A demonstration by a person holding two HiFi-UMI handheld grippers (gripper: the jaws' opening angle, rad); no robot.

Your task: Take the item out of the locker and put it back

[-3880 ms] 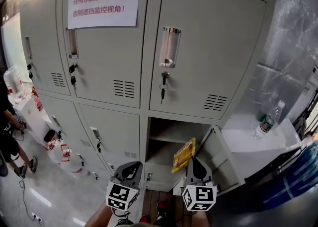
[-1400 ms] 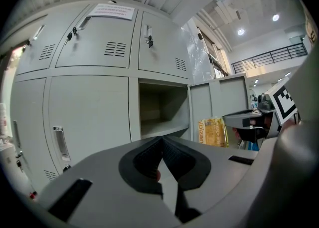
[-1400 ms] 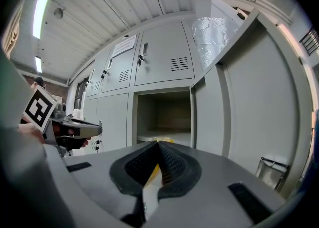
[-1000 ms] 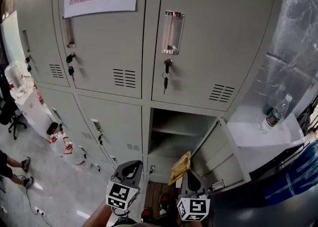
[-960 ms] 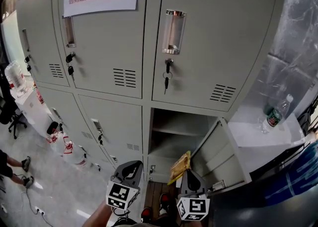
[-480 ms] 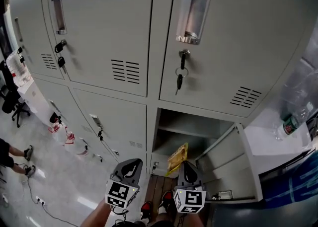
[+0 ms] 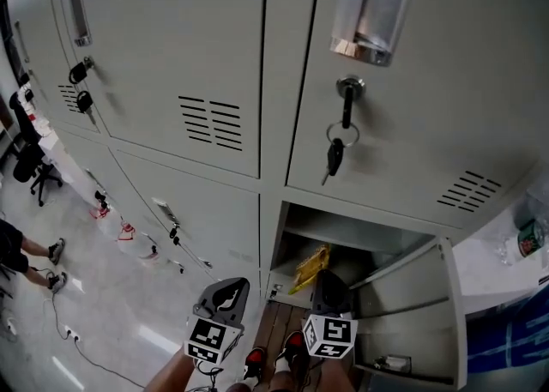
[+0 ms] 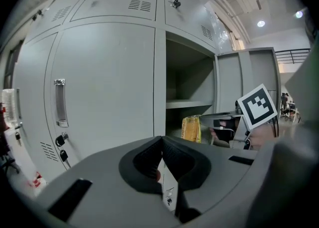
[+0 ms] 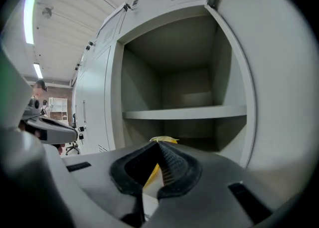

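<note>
The item is a yellow snack packet (image 7: 312, 267). My right gripper (image 7: 323, 279) is shut on its lower edge and holds it upright at the mouth of the open lower locker compartment (image 7: 343, 240). In the right gripper view the packet's tip (image 9: 162, 140) sticks up between the closed pads, with the compartment's shelf (image 9: 184, 113) straight ahead. My left gripper (image 7: 230, 286) hangs shut and empty to the left, in front of the closed lower door. The left gripper view shows the packet (image 8: 191, 128) and the right gripper's marker cube (image 8: 257, 106).
The compartment's door (image 7: 412, 317) stands swung open to the right. Above it is a closed locker with keys hanging in its lock (image 7: 336, 152). A person's legs (image 7: 26, 249) and an office chair (image 7: 34, 163) are at the far left. A bottle (image 7: 527, 238) stands on a ledge at right.
The head view has closed in on the lockers and tilted down. My right gripper has carried the packet forward to the compartment's opening. The left gripper stays where it was.
</note>
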